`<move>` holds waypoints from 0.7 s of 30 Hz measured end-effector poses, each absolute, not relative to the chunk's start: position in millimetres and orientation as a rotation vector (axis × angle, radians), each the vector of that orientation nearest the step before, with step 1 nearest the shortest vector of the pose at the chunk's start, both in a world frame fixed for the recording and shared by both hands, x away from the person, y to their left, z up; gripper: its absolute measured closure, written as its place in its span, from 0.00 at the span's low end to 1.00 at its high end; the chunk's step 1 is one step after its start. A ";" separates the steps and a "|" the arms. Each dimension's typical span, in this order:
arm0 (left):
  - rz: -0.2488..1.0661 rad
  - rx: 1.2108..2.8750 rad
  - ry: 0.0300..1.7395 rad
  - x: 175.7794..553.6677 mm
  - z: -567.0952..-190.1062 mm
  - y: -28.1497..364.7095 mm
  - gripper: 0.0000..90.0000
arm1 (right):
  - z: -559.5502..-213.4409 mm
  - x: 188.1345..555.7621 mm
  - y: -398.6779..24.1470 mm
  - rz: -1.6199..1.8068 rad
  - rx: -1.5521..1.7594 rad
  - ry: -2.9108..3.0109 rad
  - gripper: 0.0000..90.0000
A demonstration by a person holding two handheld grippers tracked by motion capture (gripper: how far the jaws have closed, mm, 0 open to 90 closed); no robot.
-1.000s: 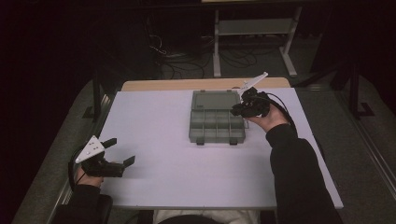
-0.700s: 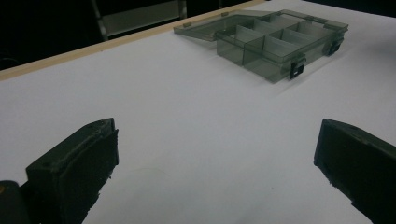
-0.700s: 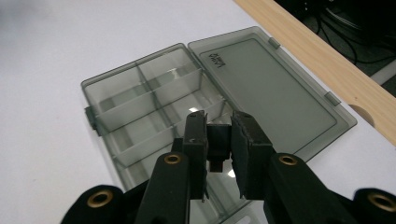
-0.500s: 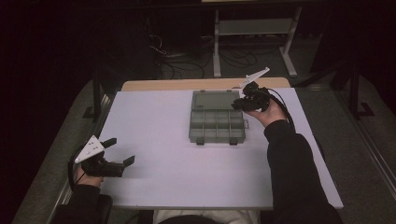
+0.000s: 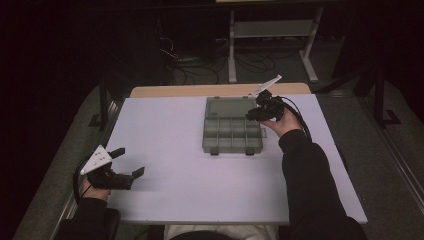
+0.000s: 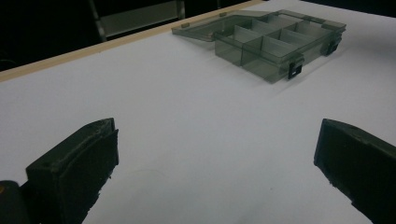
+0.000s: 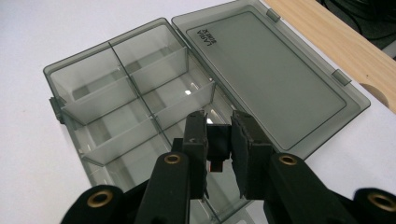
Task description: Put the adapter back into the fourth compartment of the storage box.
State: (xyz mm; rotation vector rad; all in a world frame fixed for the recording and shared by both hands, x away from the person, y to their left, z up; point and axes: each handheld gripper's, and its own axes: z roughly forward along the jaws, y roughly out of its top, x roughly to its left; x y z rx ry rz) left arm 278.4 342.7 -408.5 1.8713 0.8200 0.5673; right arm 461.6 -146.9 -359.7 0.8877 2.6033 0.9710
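Observation:
A clear grey compartment box (image 5: 232, 135) lies open at the table's far middle, its lid (image 5: 229, 106) flat behind it. My right gripper (image 5: 251, 116) hovers over the box's right end. In the right gripper view, the right gripper (image 7: 219, 135) is shut on a small black part (image 7: 217, 148), held above the compartments (image 7: 116, 93) next to the lid (image 7: 271, 74). My left gripper (image 5: 128, 161) rests at the near left of the table, open with nothing between its jaws. From the left gripper (image 6: 215, 154), the box (image 6: 275, 44) stands far ahead.
The white table top (image 5: 175, 150) has a wooden strip (image 5: 165, 91) along its far edge. Beyond the table, a metal stand (image 5: 270, 35) and cables lie on the dark floor. A person's dark sleeve (image 5: 310, 180) reaches in from the near right.
The right hand has shifted a little farther from the person, staying over the box's right end. The left gripper has not moved.

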 end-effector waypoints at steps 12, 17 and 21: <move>0.565 1.874 0.815 278.8 -408.5 342.5 0.00 | -372.6 468.7 -142.9 0.892 0.918 2.641 0.83; 0.568 1.872 0.815 278.6 -408.2 342.9 0.00 | -379.5 472.8 -143.2 0.859 0.949 2.664 0.83; 0.567 1.875 0.813 278.7 -408.2 342.6 0.00 | -385.9 475.2 -141.8 0.830 0.958 2.687 0.83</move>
